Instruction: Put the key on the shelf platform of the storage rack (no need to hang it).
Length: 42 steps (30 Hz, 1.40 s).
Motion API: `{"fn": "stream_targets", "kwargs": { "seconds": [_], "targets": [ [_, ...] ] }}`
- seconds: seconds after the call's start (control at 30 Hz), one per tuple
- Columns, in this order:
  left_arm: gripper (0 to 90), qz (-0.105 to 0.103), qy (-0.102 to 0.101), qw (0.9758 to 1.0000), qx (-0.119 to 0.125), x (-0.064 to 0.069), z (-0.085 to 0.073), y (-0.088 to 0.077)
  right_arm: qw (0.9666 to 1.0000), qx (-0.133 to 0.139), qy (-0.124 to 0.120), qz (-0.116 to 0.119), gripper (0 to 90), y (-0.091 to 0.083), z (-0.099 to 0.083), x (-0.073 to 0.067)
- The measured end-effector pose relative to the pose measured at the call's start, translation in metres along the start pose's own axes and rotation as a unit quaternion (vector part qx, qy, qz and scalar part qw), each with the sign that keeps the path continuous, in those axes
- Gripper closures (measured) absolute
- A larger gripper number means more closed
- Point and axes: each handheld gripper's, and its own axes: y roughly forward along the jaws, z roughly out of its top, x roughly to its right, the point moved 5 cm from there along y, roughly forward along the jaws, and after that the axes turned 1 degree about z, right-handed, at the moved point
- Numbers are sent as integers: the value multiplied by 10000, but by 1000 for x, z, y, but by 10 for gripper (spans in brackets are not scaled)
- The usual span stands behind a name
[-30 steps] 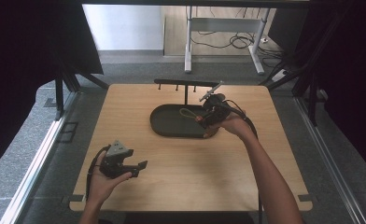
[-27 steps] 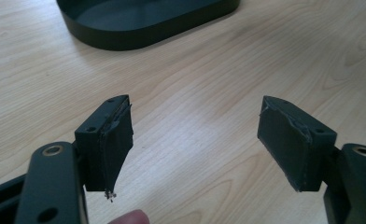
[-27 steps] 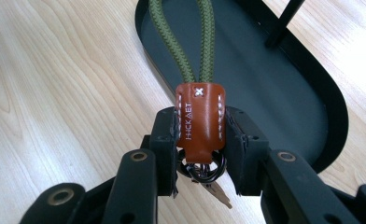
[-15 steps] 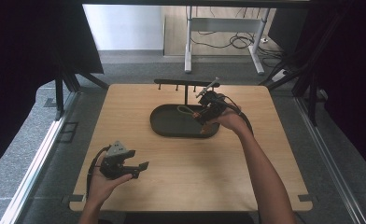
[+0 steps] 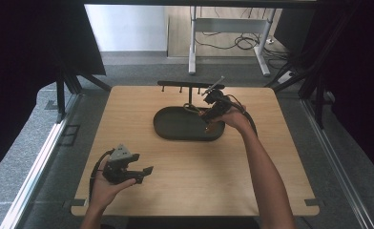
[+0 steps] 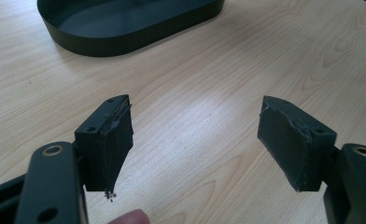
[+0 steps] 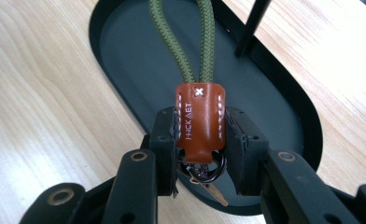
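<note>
My right gripper (image 7: pixel 199 140) is shut on a keychain's brown leather tab (image 7: pixel 199 119). Its green cord loop (image 7: pixel 190 42) reaches forward over the black oval tray (image 7: pixel 125 56). A metal ring with a small key (image 7: pixel 204 173) hangs under the tab. In the high view the right gripper (image 5: pixel 212 107) hovers over the tray's (image 5: pixel 175 126) right end, with the cord loop (image 5: pixel 190 108) near the tray's back rim. My left gripper (image 5: pixel 140 172) rests at the front left of the table. Its jaws (image 6: pixel 195 135) stand open over bare wood with nothing between them.
A low black rack with hooks (image 5: pixel 185 86) stands along the table's far edge behind the tray, and one of its thin posts (image 7: pixel 251 28) rises beside the cord. The tray's near rim (image 6: pixel 125 42) lies ahead of the left gripper. Dark curtains flank the table.
My right gripper, with the keychain in it, has drifted a little to the left and lower over the tray's right end. The left gripper has stayed put.
</note>
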Motion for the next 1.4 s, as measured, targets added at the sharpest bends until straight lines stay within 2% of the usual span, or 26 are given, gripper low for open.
{"fn": "stream_targets", "kwargs": {
  "seconds": [0.1, 0.5, 1.17, 1.4],
  "targets": [
    [264, -16, -9, 10000, 2, 0, 0, 0, 10000, 13, 30, -8, 672, 6, -2, 6],
    [260, -18, 5, 10000, -70, -1, -2, 2, 9999, 84, 43, -94, 671, 28, -8, 11],
    [258, -41, 39, 9999, -88, 1, -1, 3, 9999, -162, 36, -31, 660, 57, -16, 4],
    [250, -29, 39, 9999, -102, 1, -1, 3, 9994, -293, -137, -134, 636, 65, -20, 1]
  ]
}}
